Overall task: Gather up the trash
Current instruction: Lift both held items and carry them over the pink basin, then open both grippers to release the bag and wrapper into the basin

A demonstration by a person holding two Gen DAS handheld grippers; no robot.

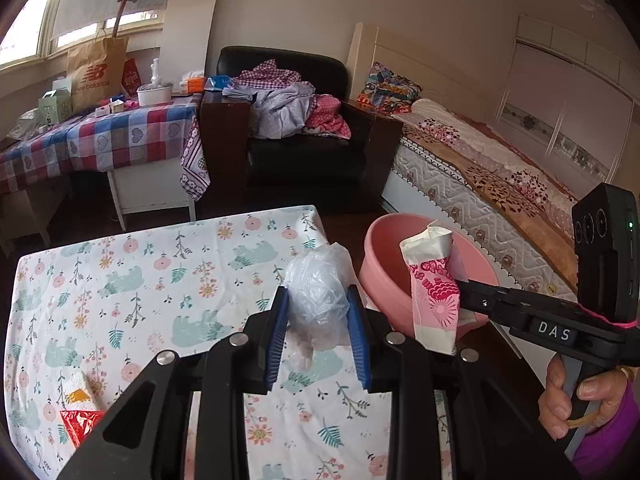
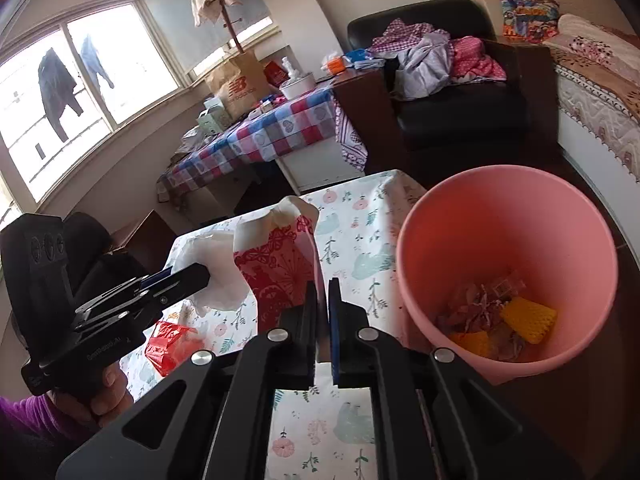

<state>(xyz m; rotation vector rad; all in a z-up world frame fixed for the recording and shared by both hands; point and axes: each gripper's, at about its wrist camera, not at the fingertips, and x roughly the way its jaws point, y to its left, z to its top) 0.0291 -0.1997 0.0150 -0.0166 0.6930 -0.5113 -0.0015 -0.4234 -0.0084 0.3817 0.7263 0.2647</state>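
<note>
My left gripper is shut on a crumpled clear plastic bag, held just above the table with the bear-and-flower cloth. My right gripper is shut on a pink-and-white printed packet, which stands upright from the pads. In the left wrist view the right gripper holds that packet in front of the pink bin. The right wrist view shows the bin to the right of the table, with yellow foam netting and scraps inside. There the left gripper carries the plastic bag.
A red wrapper and a white-and-orange scrap lie on the table's near left part. Beyond stand a black armchair piled with clothes, a checked-cloth table with boxes and a paper bag, and a bed at the right.
</note>
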